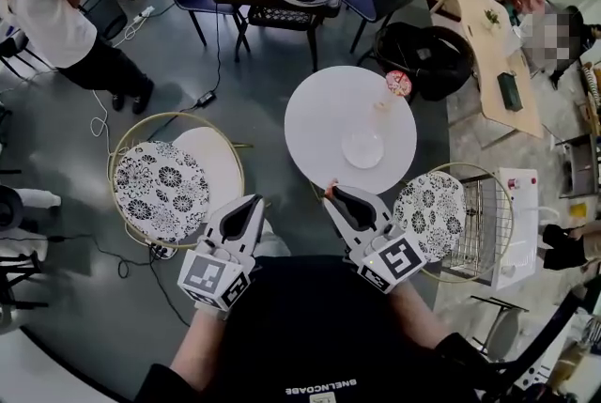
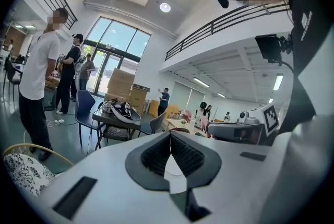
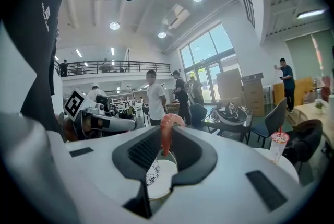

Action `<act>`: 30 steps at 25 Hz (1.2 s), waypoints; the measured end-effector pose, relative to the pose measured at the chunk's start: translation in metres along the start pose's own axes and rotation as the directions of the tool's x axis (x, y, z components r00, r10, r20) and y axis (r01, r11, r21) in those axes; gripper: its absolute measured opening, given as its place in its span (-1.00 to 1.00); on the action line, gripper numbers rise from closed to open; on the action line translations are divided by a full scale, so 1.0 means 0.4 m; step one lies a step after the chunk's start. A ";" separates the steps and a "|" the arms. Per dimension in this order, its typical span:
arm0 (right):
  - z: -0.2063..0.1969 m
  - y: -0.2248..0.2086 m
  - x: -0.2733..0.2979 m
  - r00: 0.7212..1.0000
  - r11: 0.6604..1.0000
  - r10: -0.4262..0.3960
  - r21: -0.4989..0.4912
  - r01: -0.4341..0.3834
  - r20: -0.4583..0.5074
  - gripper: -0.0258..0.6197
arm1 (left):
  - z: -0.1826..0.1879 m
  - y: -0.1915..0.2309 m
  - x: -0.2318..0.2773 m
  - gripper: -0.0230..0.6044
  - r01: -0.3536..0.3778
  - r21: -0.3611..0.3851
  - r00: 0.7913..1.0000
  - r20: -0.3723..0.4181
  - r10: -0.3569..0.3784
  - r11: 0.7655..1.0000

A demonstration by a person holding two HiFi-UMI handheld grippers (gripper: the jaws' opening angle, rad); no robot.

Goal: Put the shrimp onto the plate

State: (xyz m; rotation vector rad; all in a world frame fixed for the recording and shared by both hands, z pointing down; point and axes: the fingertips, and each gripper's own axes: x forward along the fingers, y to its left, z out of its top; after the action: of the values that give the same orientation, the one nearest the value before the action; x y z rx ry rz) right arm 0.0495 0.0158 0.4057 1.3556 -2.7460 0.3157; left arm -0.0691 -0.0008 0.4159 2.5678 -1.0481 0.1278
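My right claw (image 3: 168, 130) clamps the curved orange-pink shrimp (image 3: 165, 138), a mere speck overhead, seemingly at the near rim of the round white surface (image 1: 315, 110), short of the small white plate (image 1: 362, 148). My left claw (image 2: 170, 137) sits closed, empty.

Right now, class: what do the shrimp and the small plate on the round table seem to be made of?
Shrimp: probably plastic or rubber, a toy; glossy, uniformly orange-pink. Plate: likely glazed ceramic or plastic; smooth white with a faint sheen.
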 end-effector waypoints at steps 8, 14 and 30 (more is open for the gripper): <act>0.012 0.014 0.113 0.999 0.999 -0.035 -0.005 0.034 -0.008 -0.70 | 0.024 0.108 -0.001 -0.91 0.045 0.000 0.999 -0.013 -0.045 0.999; 0.027 0.028 0.183 0.999 0.999 -0.049 -0.016 0.049 -0.008 -0.70 | 0.041 0.178 -0.008 -0.91 0.058 -0.006 0.998 -0.008 -0.058 0.998; 0.063 -0.011 0.255 1.000 0.999 0.012 -0.038 -0.013 -0.016 -0.70 | 0.075 0.209 0.044 -0.91 0.024 -0.017 1.000 0.008 -0.023 1.000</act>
State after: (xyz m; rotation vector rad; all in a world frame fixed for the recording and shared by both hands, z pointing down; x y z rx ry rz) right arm -0.0084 -0.0716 0.3967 1.3215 -2.7342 0.2726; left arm -0.1159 -0.0783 0.4165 2.5667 -1.0173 0.1029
